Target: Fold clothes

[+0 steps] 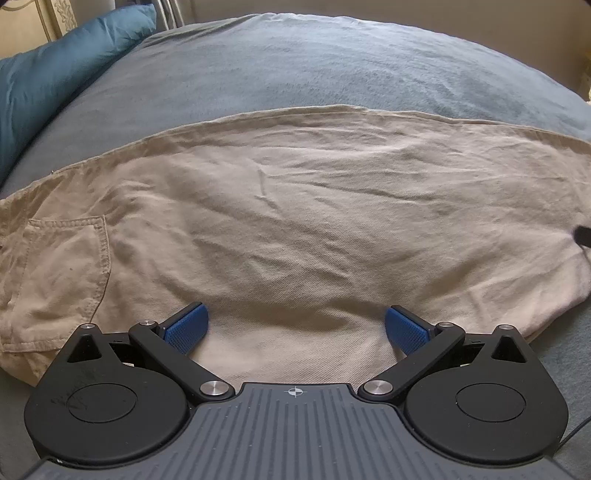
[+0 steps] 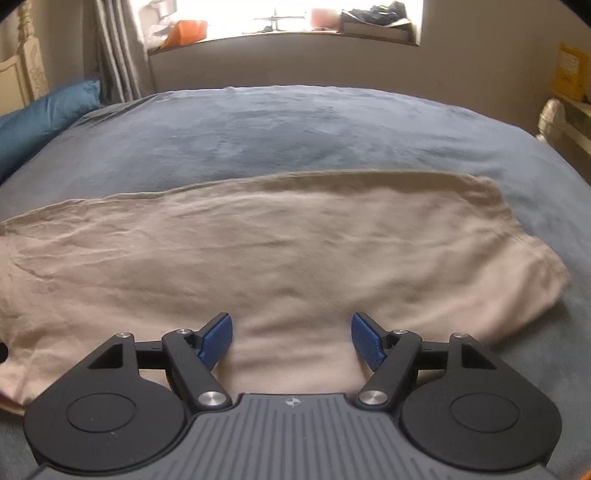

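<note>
Beige trousers (image 1: 295,206) lie flat and lengthwise across a blue-grey bed, legs stacked one on the other. A back pocket (image 1: 62,258) shows at the left end in the left wrist view. The leg hems (image 2: 517,243) lie at the right end in the right wrist view. My left gripper (image 1: 295,325) stands open just above the trousers' near edge, nothing between its blue pads (image 1: 186,325). My right gripper (image 2: 291,338) is open too, hovering over the near edge of the trousers (image 2: 277,251) toward the hem end. A dark tip (image 1: 583,236) of the other gripper shows at the right edge.
The blue-grey bedcover (image 1: 295,66) stretches beyond the trousers. A teal pillow (image 1: 55,74) lies at the far left. In the right wrist view a curtain (image 2: 118,55) and a cluttered windowsill (image 2: 295,26) stand behind the bed, with a pale bedpost (image 2: 550,118) at right.
</note>
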`<state>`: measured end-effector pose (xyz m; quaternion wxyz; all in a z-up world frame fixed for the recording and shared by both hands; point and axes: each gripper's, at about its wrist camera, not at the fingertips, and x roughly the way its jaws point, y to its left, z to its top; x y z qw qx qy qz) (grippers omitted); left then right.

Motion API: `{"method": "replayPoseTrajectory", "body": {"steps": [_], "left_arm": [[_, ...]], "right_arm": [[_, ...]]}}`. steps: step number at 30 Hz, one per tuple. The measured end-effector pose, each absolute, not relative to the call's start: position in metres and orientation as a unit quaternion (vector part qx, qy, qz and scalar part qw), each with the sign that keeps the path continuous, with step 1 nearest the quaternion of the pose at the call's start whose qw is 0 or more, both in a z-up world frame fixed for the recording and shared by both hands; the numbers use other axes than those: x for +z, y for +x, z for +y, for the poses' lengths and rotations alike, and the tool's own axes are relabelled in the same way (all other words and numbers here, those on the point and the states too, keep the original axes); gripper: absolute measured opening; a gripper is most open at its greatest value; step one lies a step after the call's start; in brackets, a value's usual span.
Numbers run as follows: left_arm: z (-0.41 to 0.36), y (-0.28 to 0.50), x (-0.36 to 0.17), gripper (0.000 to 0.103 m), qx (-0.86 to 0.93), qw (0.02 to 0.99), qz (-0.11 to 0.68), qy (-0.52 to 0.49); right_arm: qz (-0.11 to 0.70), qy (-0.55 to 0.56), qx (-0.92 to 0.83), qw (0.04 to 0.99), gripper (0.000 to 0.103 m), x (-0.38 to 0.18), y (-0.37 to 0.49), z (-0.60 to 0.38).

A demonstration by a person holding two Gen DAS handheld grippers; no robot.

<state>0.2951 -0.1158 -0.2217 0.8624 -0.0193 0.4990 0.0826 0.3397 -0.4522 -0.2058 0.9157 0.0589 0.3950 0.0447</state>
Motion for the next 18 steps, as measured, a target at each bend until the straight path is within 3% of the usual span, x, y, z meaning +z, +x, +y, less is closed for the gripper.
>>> {"method": "replayPoseTrajectory", "body": {"steps": [6, 10, 14, 18], "left_arm": [[-0.114, 0.295, -0.222, 0.103, 0.078, 0.862, 0.5, -0.025], [-0.114, 0.296, -0.222, 0.103, 0.077, 0.861, 0.502, -0.026], [-0.113, 0.295, -0.222, 0.103, 0.076, 0.861, 0.502, -0.027], [-0.114, 0.296, -0.222, 0.103, 0.076, 0.861, 0.502, -0.026]], "right_arm": [[0.39, 0.148, 0.007, 0.909, 0.074, -0.204, 0.327, -0.505], [0.38, 0.318, -0.054, 0.867, 0.074, -0.222, 0.33, -0.571], [0.359, 0.444, -0.096, 0.815, 0.065, -0.244, 0.334, -0.618], [0.341, 0.485, -0.101, 0.799, 0.063, -0.255, 0.343, -0.63]]}}
